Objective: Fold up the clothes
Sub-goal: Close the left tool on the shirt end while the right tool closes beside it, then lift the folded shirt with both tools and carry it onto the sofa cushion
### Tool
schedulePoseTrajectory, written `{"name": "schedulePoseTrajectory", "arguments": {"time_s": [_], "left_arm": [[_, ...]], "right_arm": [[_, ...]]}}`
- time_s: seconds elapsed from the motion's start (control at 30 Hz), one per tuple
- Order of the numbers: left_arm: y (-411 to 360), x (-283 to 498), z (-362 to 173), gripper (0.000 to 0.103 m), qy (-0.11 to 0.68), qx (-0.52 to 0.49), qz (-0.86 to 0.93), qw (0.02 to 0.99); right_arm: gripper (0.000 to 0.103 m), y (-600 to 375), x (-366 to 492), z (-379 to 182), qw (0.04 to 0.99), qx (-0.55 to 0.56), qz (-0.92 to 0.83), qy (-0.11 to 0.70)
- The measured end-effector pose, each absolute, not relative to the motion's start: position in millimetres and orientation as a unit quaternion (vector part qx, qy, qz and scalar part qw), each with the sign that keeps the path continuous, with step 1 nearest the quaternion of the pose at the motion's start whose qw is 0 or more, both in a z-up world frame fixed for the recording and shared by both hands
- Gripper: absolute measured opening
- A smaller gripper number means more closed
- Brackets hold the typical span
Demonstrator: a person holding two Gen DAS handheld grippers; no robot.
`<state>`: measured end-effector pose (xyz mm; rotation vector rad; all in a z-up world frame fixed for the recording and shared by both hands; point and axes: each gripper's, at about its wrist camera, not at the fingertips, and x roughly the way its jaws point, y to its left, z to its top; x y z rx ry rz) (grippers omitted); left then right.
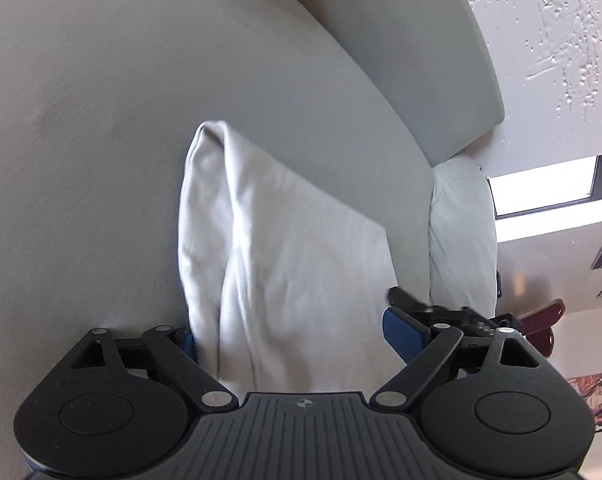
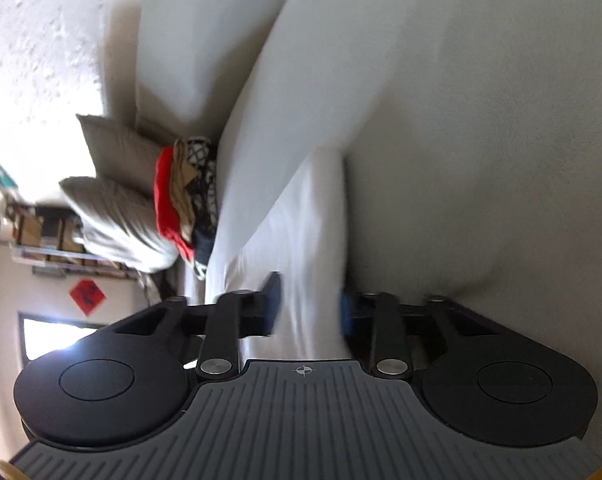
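Note:
A white garment lies on the grey bed sheet, folded into a narrow band. In the left wrist view my left gripper straddles its near end with the jaws wide apart; the cloth fills the gap between the blue pads. The other gripper's black tip shows at the garment's right edge. In the right wrist view the same white garment runs between my right gripper's blue pads, which stand apart on either side of the cloth.
A grey headboard cushion and a pale pillow sit beyond the garment. A stack of folded clothes, red, tan and patterned, lies by grey pillows at the bed's far end.

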<state>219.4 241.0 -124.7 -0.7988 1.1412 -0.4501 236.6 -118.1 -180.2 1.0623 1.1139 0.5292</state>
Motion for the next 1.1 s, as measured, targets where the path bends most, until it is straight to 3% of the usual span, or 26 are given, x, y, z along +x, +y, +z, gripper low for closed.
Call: {"name": "schedulePoseTrajectory", "arguments": {"time_s": [0.1, 0.17, 0.2, 0.3, 0.47, 0.7, 0.97, 1.1], "left_arm": [[234, 226, -122, 0.068, 0.522, -0.346, -0.201, 0.753], [227, 221, -115, 0.038, 0.520, -0.324, -0.180, 0.770], [223, 218, -112, 0.030, 0.518, -0.313, -0.170, 0.778], [212, 210, -102, 0.015, 0.512, -0.279, -0.139, 0.800], [193, 195, -85, 0.008, 0.498, -0.220, -0.088, 0.834], [143, 89, -7, 0.006, 0.347, -0.129, -0.096, 0.924], [86, -32, 82, 0.006, 0.159, -0.021, -0.101, 0.982], [50, -61, 120, 0.006, 0.096, -0.020, -0.161, 0.982]], "right_arm": [[0.004, -113, 238, -181, 0.697, 0.459, 0.241, 0.495], [0.004, -108, 235, -173, 0.717, 0.435, 0.232, 0.493], [0.004, -106, 234, -169, 0.726, 0.423, 0.227, 0.492], [0.005, -98, 230, -157, 0.753, 0.386, 0.214, 0.488], [0.004, -62, 201, -105, 0.849, 0.223, 0.180, 0.444], [0.004, -71, 99, -8, 0.924, 0.165, 0.189, 0.289], [0.004, -141, -36, 91, 0.956, 0.181, 0.188, 0.132], [0.004, -190, -87, 130, 0.964, 0.196, 0.162, 0.076]]}}
